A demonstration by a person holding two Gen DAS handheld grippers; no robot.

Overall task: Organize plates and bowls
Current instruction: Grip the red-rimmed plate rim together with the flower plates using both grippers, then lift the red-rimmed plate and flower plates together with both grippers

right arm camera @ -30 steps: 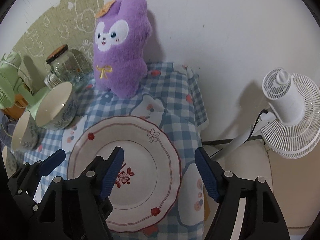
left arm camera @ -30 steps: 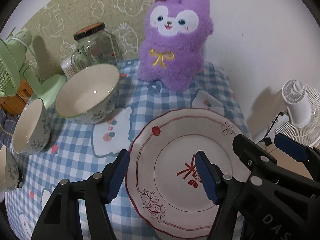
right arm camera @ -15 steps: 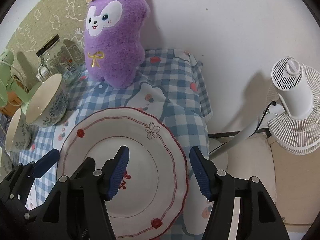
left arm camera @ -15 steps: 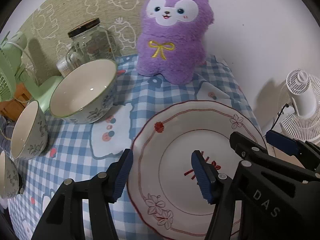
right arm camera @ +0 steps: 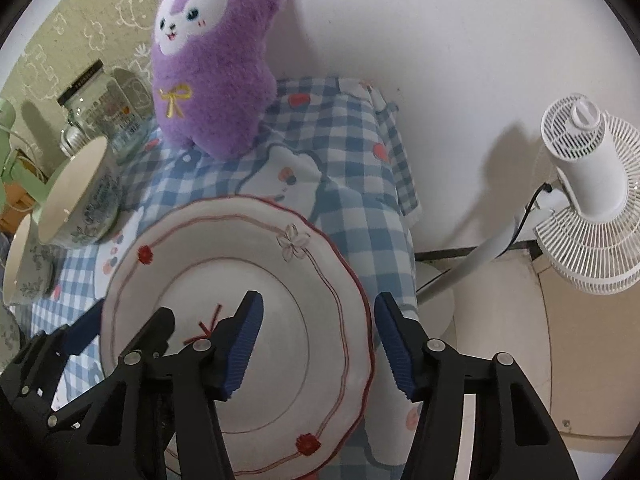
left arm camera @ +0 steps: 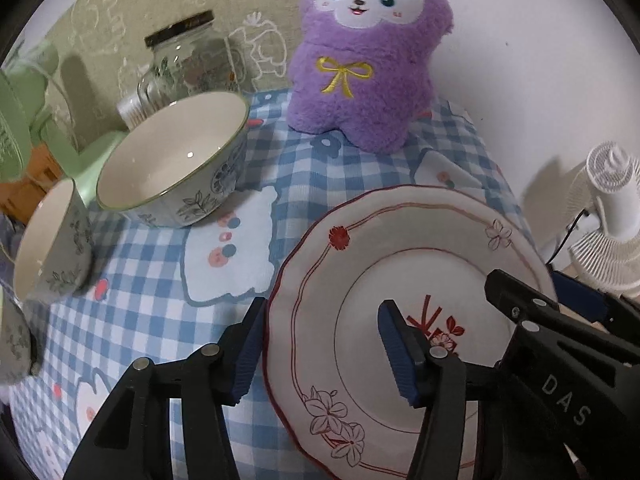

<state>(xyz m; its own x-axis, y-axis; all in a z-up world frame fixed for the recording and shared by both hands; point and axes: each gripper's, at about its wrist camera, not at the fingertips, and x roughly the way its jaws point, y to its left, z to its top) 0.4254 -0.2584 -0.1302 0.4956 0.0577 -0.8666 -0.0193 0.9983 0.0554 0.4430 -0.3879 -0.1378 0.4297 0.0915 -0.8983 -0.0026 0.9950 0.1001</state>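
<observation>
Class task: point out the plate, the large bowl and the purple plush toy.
plate (left arm camera: 400, 240): left wrist view, upper rim.
large bowl (left arm camera: 172, 160): left wrist view, inner wall.
purple plush toy (right arm camera: 216, 92): right wrist view, belly.

You can read only one marking: white letters "DAS" on the black body of the right gripper (left arm camera: 568, 300). The print on the glass jar (right arm camera: 106, 120) is too blurred to read.

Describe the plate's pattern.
White plate with red scalloped rim lines, flowers and a red centre motif; clearest in the left wrist view.
</observation>
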